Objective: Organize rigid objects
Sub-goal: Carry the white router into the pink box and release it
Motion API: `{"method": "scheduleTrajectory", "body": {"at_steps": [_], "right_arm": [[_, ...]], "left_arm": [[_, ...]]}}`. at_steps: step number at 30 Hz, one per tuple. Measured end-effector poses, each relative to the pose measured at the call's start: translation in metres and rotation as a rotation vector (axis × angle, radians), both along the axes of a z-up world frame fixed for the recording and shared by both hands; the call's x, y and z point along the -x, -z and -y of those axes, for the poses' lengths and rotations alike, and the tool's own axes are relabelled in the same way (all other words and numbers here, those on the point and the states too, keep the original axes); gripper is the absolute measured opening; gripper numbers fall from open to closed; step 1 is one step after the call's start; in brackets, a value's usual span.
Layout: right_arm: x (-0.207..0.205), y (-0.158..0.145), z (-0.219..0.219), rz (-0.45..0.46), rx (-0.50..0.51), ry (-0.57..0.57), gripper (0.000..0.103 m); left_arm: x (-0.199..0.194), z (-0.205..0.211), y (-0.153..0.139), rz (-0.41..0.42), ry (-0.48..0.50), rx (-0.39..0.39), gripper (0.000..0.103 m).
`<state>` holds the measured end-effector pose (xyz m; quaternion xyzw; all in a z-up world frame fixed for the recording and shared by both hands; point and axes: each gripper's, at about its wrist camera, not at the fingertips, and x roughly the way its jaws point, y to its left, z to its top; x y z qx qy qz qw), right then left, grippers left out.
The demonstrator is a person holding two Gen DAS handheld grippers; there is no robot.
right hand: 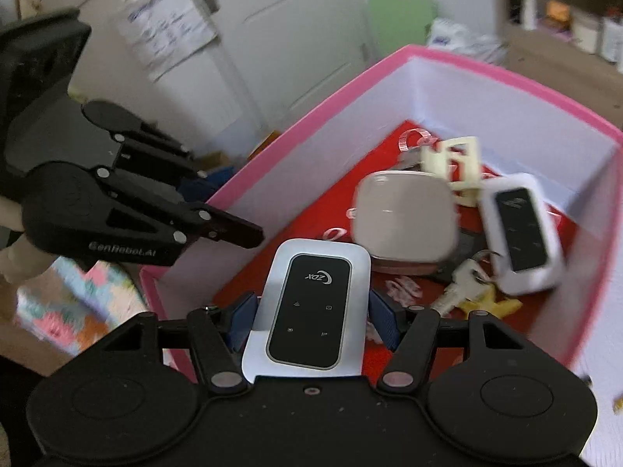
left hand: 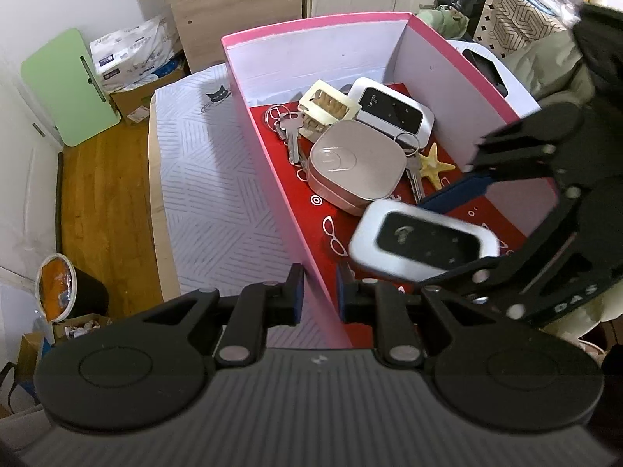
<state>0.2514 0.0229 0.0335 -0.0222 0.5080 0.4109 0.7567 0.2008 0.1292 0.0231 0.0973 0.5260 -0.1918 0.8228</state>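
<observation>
A pink box (left hand: 315, 19) with a red floor stands on the bed. It holds a beige square case (left hand: 354, 163), a white pocket router (left hand: 393, 111), a cream clip (left hand: 329, 107), keys (left hand: 290, 132) and a yellow starfish (left hand: 434, 163). My right gripper (right hand: 311, 317) is shut on a silver and black pocket router (right hand: 307, 311), which hangs over the box's near part (left hand: 424, 241). My left gripper (left hand: 320, 295) straddles the box's left wall. Its jaws stand a narrow gap apart, and the pads look just off the wall.
The box sits on a bed with a white striped sheet (left hand: 210, 179). Bags and clothes (left hand: 525, 27) pile up behind its right wall. On the wooden floor to the left are a green board (left hand: 66, 85) and a black bin (left hand: 78, 295).
</observation>
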Motion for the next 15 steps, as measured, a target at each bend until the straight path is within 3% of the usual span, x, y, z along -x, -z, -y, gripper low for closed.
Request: {"method": "scheduleTrajectory", "body": {"at_steps": [2,5,9,12,15], "right_arm": [[-0.001,0.001,-0.006,0.026,0.030,-0.047,0.068],[0.000,-0.004,0.000,0.099,0.067,0.001,0.071],[0.023,-0.033,0.042,0.211,-0.094,0.148,0.071],[0.061,-0.051,0.082,0.363,-0.216,0.313,0.072],[0.091,-0.044,0.119,0.369,-0.267,0.504,0.073]], "left_arm": [[-0.001,0.000,0.000,-0.003,-0.001,-0.001,0.015],[-0.001,0.000,0.000,0.000,-0.002,-0.001,0.015],[0.001,0.000,0.001,0.009,-0.004,0.000,0.015],[0.000,0.000,0.000,0.009,-0.010,0.001,0.015],[0.002,0.000,0.000,0.014,-0.009,-0.006,0.015]]}}
